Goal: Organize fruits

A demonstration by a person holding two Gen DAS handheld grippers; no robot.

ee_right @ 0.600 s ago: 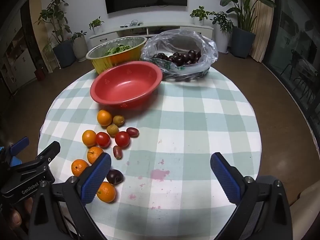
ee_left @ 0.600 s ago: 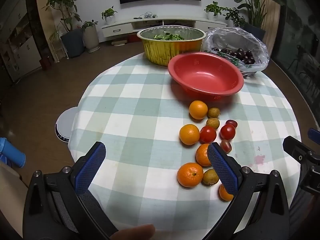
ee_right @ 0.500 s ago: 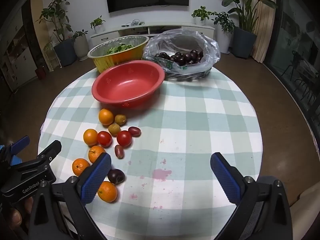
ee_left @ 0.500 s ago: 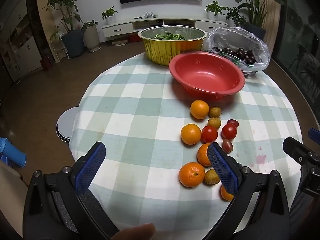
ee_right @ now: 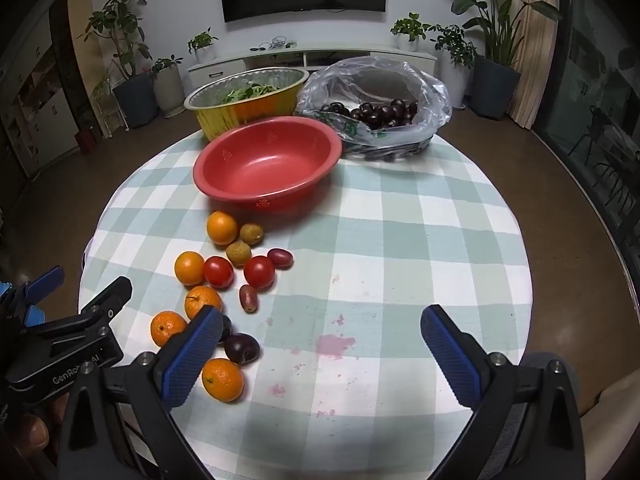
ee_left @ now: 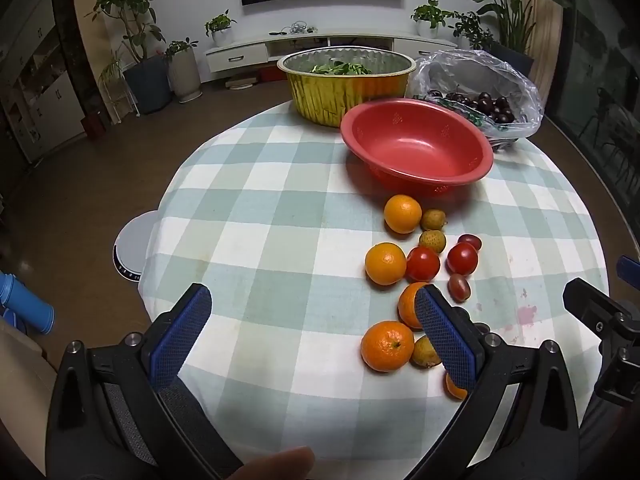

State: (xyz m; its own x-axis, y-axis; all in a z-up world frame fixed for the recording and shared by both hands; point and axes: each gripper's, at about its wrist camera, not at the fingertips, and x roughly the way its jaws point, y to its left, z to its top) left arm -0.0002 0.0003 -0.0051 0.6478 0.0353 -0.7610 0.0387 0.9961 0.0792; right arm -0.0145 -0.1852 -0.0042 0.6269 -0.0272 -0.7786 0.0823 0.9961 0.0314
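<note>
Loose fruit lies on a round checked table point(ee_left: 256, 208): several oranges point(ee_left: 386, 345), two red tomatoes point(ee_left: 423, 263), small brownish lychees point(ee_left: 432, 240), grape tomatoes point(ee_right: 248, 297) and a dark plum point(ee_right: 241, 348). An empty red bowl point(ee_left: 416, 144) point(ee_right: 267, 162) stands behind them. My left gripper point(ee_left: 312, 328) is open and empty above the near table edge, left of the fruit. My right gripper point(ee_right: 320, 344) is open and empty, its left finger over the nearest oranges point(ee_right: 223, 379).
A gold foil bowl of greens point(ee_left: 347, 78) point(ee_right: 246, 96) and a clear bag of dark cherries point(ee_left: 480, 88) point(ee_right: 376, 108) stand at the table's far side. A white round device point(ee_left: 130, 248) and a blue bottle point(ee_left: 24, 304) lie on the floor left.
Both grippers have edged slightly forward and up over the table. Jaws stay open. No fruit has moved.
</note>
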